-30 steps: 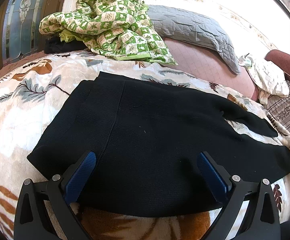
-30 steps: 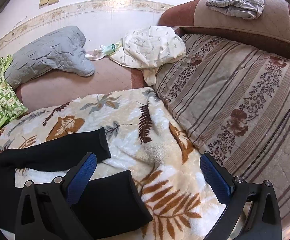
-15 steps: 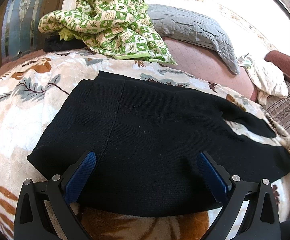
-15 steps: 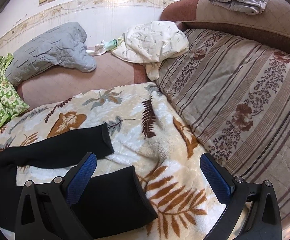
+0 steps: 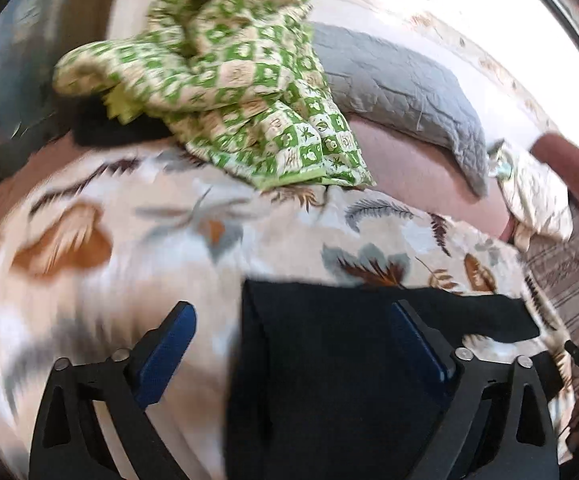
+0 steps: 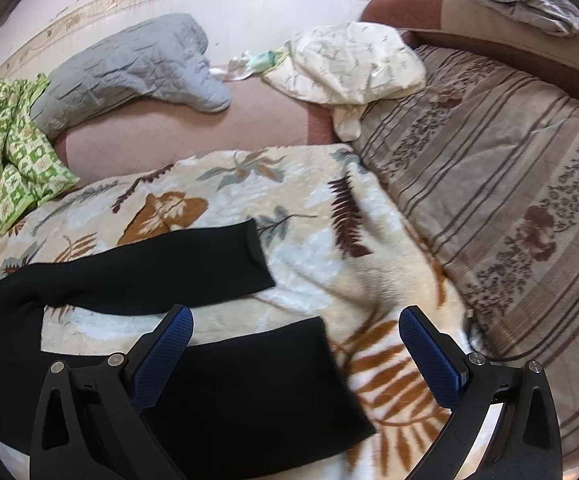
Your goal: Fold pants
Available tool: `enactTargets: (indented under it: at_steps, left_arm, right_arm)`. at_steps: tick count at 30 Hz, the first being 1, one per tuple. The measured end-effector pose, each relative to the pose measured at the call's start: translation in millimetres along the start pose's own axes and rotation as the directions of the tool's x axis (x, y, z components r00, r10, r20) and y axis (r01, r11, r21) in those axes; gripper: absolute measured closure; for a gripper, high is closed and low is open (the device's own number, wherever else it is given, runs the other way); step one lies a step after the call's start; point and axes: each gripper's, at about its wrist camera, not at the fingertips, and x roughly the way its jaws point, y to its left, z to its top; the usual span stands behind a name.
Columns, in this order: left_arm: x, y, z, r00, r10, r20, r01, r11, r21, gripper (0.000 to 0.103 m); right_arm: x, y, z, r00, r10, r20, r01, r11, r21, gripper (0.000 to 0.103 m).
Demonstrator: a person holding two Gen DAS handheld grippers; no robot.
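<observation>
The black pants (image 5: pixel 329 360) lie flat on a leaf-patterned blanket (image 5: pixel 129 248). In the left wrist view, which is blurred, my left gripper (image 5: pixel 289 340) is open and empty, low over the waist edge of the pants. In the right wrist view the two black legs (image 6: pixel 149 272) spread apart, with cuffs pointing right. My right gripper (image 6: pixel 297 348) is open and empty, just above the near leg's cuff (image 6: pixel 289 380).
A green checked quilt (image 5: pixel 229 80) and a grey quilted cover (image 5: pixel 401 84) lie at the back. A cream cloth (image 6: pixel 349 64) and a striped floral bedspread (image 6: pixel 489 200) are to the right. A grey garment (image 6: pixel 529 0) rests on the brown headboard.
My left gripper has swung quickly left and down toward the waist edge, so the pants now fill only the lower right of its view. My right gripper has moved closer to the near cuff.
</observation>
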Motion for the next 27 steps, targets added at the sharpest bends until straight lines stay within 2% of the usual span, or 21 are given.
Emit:
enactTargets:
  at_steps: [1, 4, 6, 8, 10, 12, 16, 20, 21, 22, 24, 27]
  left_arm:
    - [15, 3, 13, 0.999, -0.019, -0.033, 0.02, 0.999, 0.029, 0.009]
    - [59, 8, 32, 0.986, -0.047, -0.163, 0.06, 0.995, 0.076, 0.027]
    - [84, 12, 36, 0.972, -0.045, -0.23, 0.07, 0.992, 0.103, 0.051]
    - [105, 16, 38, 0.965, -0.015, -0.263, 0.055, 0.988, 0.146, 0.059]
    - [120, 20, 37, 0.959, 0.022, -0.281, 0.037, 0.978, 0.203, 0.06]
    - [131, 18, 39, 0.959, 0.041, -0.282, 0.03, 0.969, 0.244, 0.06]
    - [147, 16, 42, 0.956, 0.016, -0.293, 0.073, 0.954, 0.291, 0.059]
    - [157, 19, 39, 0.953, -0.011, -0.302, 0.101, 0.954, 0.283, 0.061]
    - [157, 20, 37, 0.955, -0.015, -0.297, 0.102, 0.955, 0.278, 0.071]
    - [155, 22, 36, 0.957, -0.02, -0.291, 0.102, 0.958, 0.269, 0.076]
    - [147, 24, 32, 0.961, -0.006, -0.275, 0.081, 0.962, 0.261, 0.098]
    - [127, 15, 29, 0.97, 0.021, -0.241, 0.051, 0.956, 0.289, 0.099]
  right_arm:
    - [2, 4, 0, 1.0, 0.006, -0.007, -0.006, 1.0, -0.007, 0.001]
    - [6, 17, -2, 1.0, 0.017, -0.021, -0.018, 0.999, -0.039, 0.001]
    - [8, 24, -4, 0.999, 0.021, -0.027, -0.022, 0.998, -0.059, 0.001]
    - [9, 28, -5, 0.999, 0.029, -0.033, -0.031, 0.997, -0.066, 0.001]
    - [10, 28, -5, 0.999, 0.035, -0.04, -0.037, 0.997, -0.061, 0.001]
    - [13, 26, -5, 0.998, 0.045, -0.053, -0.047, 0.998, -0.045, 0.001]
    - [16, 23, -5, 0.996, 0.053, -0.076, -0.055, 0.998, -0.023, 0.001]
    - [16, 19, -5, 0.996, 0.045, -0.075, -0.047, 0.999, -0.019, 0.001]
    - [16, 19, -4, 0.996, 0.042, -0.074, -0.044, 0.999, -0.018, 0.001]
    - [16, 18, -4, 0.997, 0.039, -0.072, -0.04, 0.999, -0.015, 0.001]
    - [16, 15, -3, 0.997, 0.039, -0.071, -0.039, 0.999, -0.004, 0.001]
    - [11, 5, 4, 0.995, 0.101, -0.026, -0.1, 0.994, 0.043, 0.001]
